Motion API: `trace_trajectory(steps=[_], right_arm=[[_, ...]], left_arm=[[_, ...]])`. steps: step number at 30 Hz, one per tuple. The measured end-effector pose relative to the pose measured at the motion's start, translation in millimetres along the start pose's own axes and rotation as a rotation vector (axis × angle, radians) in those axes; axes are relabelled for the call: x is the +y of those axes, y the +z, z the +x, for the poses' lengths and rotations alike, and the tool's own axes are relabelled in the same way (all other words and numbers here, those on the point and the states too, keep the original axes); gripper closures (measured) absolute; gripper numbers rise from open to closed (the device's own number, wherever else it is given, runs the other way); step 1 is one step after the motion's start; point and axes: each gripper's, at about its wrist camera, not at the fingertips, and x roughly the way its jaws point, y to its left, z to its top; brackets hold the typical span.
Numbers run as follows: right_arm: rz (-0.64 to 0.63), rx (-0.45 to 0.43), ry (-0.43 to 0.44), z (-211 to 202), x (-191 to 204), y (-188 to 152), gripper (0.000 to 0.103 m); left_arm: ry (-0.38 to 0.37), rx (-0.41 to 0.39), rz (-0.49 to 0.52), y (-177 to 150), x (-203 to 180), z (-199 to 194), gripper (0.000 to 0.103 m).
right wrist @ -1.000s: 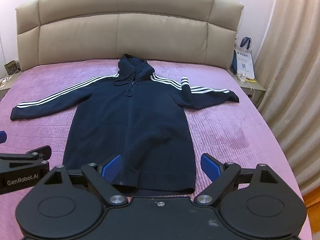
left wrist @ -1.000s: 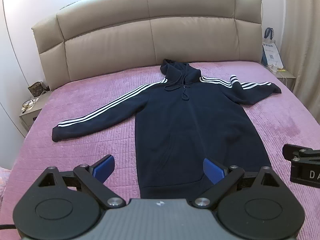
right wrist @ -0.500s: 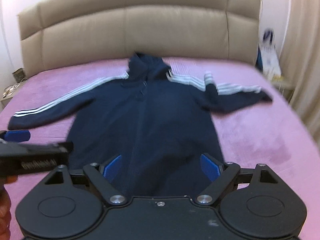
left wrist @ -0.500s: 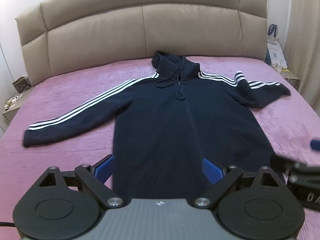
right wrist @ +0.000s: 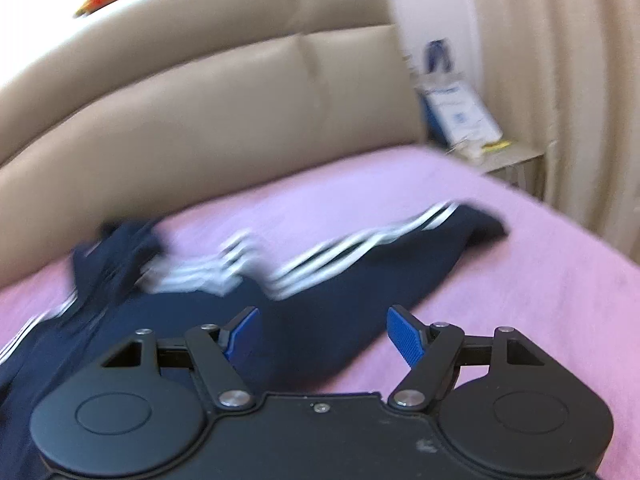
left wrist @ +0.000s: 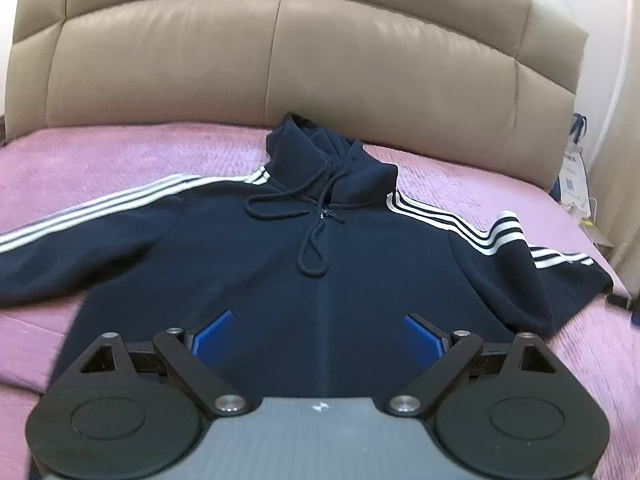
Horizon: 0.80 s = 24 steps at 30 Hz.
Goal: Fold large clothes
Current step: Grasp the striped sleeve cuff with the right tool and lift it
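Observation:
A navy hoodie [left wrist: 320, 264] with white sleeve stripes lies flat, face up, on the pink bedspread [left wrist: 100, 160], hood toward the headboard and both sleeves spread out. My left gripper [left wrist: 318, 334] is open and empty, above the chest of the hoodie. My right gripper [right wrist: 322, 338] is open and empty, above the base of the hoodie's right sleeve [right wrist: 380, 248], whose cuff points to the right. The right wrist view is blurred by motion. The hem of the hoodie is out of sight.
A beige padded headboard [left wrist: 280, 60] stands behind the bed. A nightstand [right wrist: 508, 160] with a white and blue paper bag [right wrist: 456, 108] is at the bed's right side, next to a beige curtain [right wrist: 560, 60].
Both grippers have moved forward over the hoodie toward the headboard. The right gripper has swung right toward the right sleeve. Both jaws have stayed open.

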Motion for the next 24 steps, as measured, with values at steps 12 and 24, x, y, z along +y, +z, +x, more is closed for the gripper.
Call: trace_trajectory(steps=[12, 24], right_arm=[[0.54, 0.155, -0.116, 176, -140, 45, 0.015], [0.194, 0.014, -0.289, 139, -99, 86, 0.097]], left_arm=[[0.067, -0.013, 0.027, -1, -2, 27, 0.01], [0.124, 0.039, 0.058, 9, 9, 42, 0.013]])
